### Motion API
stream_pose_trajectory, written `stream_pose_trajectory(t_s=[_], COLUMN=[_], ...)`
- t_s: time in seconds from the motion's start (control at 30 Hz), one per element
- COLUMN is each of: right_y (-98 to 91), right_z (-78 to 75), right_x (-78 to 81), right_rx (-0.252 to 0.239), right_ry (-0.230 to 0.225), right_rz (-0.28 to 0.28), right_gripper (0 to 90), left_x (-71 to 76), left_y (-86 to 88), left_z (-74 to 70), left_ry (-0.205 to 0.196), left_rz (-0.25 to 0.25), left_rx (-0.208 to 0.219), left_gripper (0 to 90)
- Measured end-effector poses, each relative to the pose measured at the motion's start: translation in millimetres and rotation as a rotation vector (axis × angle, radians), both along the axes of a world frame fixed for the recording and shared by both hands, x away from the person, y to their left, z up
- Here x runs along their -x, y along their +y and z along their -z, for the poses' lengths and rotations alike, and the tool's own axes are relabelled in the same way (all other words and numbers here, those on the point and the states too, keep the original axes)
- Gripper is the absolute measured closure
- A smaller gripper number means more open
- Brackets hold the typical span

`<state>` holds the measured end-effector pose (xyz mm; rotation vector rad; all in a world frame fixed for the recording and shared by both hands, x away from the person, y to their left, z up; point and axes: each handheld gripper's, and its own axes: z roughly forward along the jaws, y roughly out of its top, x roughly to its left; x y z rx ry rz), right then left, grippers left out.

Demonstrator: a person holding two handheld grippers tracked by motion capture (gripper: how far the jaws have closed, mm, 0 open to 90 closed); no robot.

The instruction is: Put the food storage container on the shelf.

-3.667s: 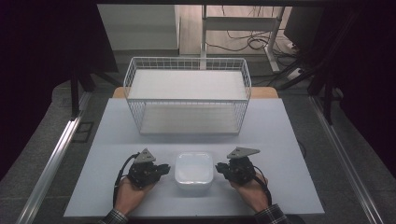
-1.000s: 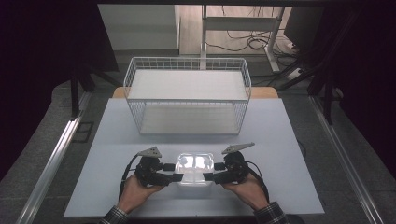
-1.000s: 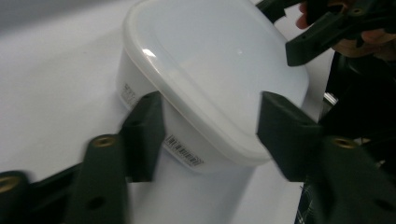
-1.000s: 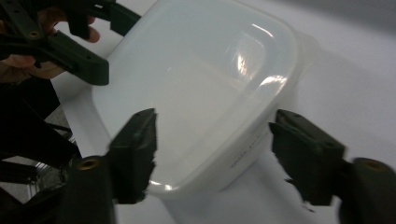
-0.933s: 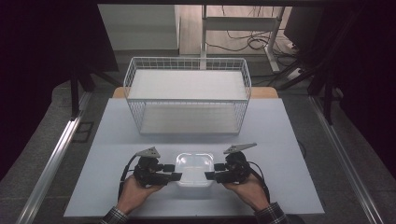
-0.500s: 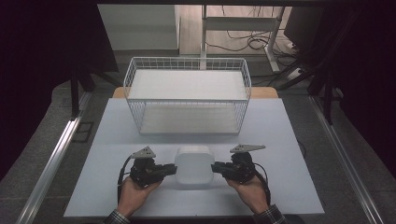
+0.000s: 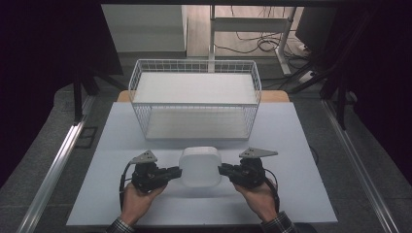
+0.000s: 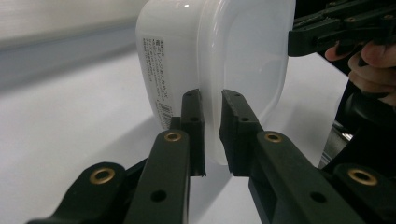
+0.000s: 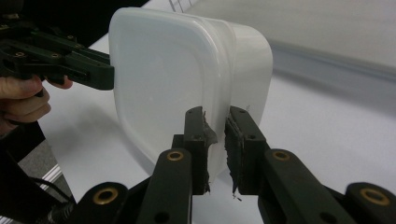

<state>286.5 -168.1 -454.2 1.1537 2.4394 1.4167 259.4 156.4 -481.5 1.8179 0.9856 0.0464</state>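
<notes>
A white translucent plastic container (image 7: 200, 166) stands tipped up on edge between my two grippers, its bottom turned toward the high camera. My left gripper (image 7: 179, 171) is at its left side and my right gripper (image 7: 221, 169) at its right. In the left gripper view, the left gripper (image 8: 211, 95) pinches the container's rim (image 8: 243, 56), its jaws having just closed on it. The right gripper view shows the right gripper (image 9: 215, 112), its jaws just closed too, clamped on the opposite rim of the container (image 9: 159, 74). Each gripper view shows the other gripper on the far rim.
A white wire basket (image 7: 194, 121) stands at the back of the white tabletop (image 7: 301, 145), just beyond the container. Dark floor and metal rails flank the table on both sides.
The container lay flat and open side up between the grippers. Both grippers moved in, closed on its rim, and tipped it up on edge.
</notes>
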Motion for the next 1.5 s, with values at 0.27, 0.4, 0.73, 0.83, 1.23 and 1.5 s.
stream_pose_trajectory(t_s=[0.27,0.4,0.73,0.83,1.23,1.5], right_y=[9.8,12.4,16.0,14.5,15.9,20.1], right_z=[-19.2,-26.4,-48.4,-61.1,-96.6,-120.6], right_x=[-6.8,-10.5,-23.0,-28.1,-46.2,-57.1], right_rx=[-0.02,-0.026,-0.044,-0.054,-0.08,-0.088], right_ry=[-0.057,-0.073,-0.115,-0.132,-0.174,-0.203], right_rz=[-0.01,-0.012,-0.01,-0.008,-0.001,0.001], right_gripper=[78.3,78.3,78.3,78.4,78.4,78.3], left_x=[-4.6,-7.5,-19.5,-26.3,-44.0,-55.4], left_y=[9.8,12.0,14.4,13.2,15.4,19.4], left_z=[-20.0,-26.9,-51.9,-67.2,-103.7,-126.3], left_ry=[-0.053,-0.07,-0.108,-0.131,-0.178,-0.203], left_rz=[-0.021,-0.026,-0.037,-0.034,-0.044,-0.051], left_rx=[0.0,0.001,-0.001,-0.011,-0.006,0.003], left_gripper=[80.3,80.4,80.3,80.3,80.2,80.1])
